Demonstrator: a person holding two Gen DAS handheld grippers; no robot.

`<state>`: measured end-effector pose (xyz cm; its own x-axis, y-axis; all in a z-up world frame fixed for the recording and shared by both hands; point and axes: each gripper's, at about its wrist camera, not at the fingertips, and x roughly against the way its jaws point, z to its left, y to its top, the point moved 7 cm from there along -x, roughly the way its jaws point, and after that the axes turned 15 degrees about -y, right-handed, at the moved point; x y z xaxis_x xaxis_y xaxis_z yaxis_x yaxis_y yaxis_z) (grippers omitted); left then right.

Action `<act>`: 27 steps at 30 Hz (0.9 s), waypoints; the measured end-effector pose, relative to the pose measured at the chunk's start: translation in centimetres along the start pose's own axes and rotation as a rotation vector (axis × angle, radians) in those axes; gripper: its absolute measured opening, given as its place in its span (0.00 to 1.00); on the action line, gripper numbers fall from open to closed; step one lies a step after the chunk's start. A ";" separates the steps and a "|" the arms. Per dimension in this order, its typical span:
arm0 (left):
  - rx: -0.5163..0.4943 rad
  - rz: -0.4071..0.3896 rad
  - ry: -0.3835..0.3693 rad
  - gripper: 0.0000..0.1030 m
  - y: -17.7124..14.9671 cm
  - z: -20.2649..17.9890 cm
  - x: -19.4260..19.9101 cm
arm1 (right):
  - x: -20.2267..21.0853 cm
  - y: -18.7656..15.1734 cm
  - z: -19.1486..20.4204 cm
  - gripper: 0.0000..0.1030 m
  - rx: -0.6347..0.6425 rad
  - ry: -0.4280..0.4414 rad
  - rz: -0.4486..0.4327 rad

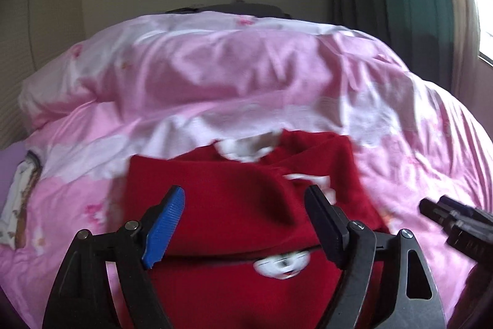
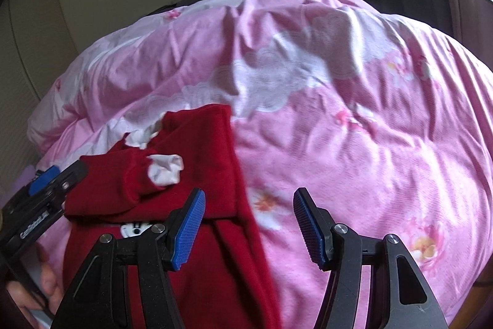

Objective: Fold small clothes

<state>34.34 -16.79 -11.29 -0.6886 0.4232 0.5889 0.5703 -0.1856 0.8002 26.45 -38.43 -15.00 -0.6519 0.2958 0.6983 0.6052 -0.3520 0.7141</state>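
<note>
Hovering over the half-folded red garment (image 1: pixel 234 205) on the bed (image 2: pixel 354 119), left tongs (image 1: pixel 245 224) and right tongs (image 2: pixel 249 224) gaped empty, likely between folds.

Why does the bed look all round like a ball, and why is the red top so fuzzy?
Left wrist view: the fisheye lens bulges the pink floral quilt, the small red knitted top is blurred, and the window glares white. Right wrist view: the same bulge, dark corners, sharper red top.
</note>
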 end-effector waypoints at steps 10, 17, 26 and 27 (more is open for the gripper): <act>0.126 0.092 0.109 0.80 -6.2 10.5 0.4 | -2.2 0.1 9.1 0.58 0.177 0.082 -0.024; 0.167 0.132 0.099 0.80 -8.5 12.5 -1.2 | -5.3 0.8 13.4 0.44 0.271 0.095 0.004; 0.238 0.139 0.123 0.81 -9.2 15.7 -2.0 | -6.9 -1.6 12.6 0.06 0.282 0.102 0.050; 0.250 0.128 0.124 0.81 -9.2 16.1 -1.8 | -6.8 -1.7 12.5 0.06 0.281 0.099 0.050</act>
<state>37.51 -1.61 -21.58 -0.6443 0.2965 0.7050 0.7382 0.0000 0.6746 35.61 -28.75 -20.37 -0.6511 0.1910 0.7346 0.7316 -0.0998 0.6744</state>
